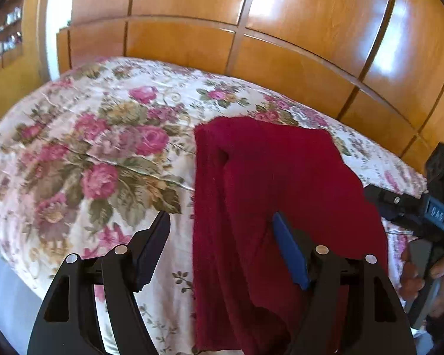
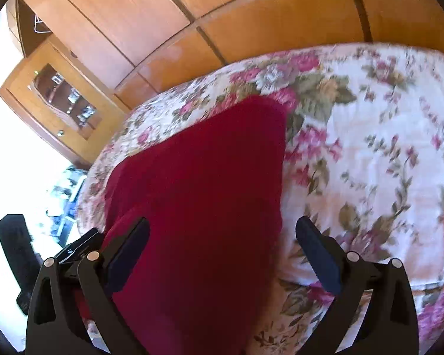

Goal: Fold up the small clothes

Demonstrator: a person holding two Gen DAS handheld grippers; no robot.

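Both tools stood open over the bed when I looked. Ahead of my left tool (image 1: 222, 236) lay the dark red garment (image 1: 281, 192), spread flat on the floral bedspread (image 1: 103, 148); its right finger (image 1: 287, 248), the blue-padded one, hung above the cloth, and its left finger (image 1: 154, 245) above bare bedspread just off the garment's left edge. Nothing was pinched between them.

From my right tool (image 2: 222, 248) the same garment (image 2: 198, 192) filled the gap between the fingers and ran away ahead to a rounded far end. The left finger (image 2: 127, 254) sat over the red cloth and the right finger (image 2: 316, 254) over the floral bedspread (image 2: 370, 148) beside the garment's right edge. Those pads stood wide and I saw no cloth clamped.

Only the left view caught my right hand (image 1: 429, 278) wrapped round its handle, off to the right of the garment, and a fold line running down the cloth. Only the right view showed a small wooden cabinet with a glass door (image 2: 62, 100) far off to the left, beyond the bed's corner. Wooden wardrobe panels (image 1: 251, 29) rose behind the bed in both. The right view was blurred, so the garment's texture there I could not make out.
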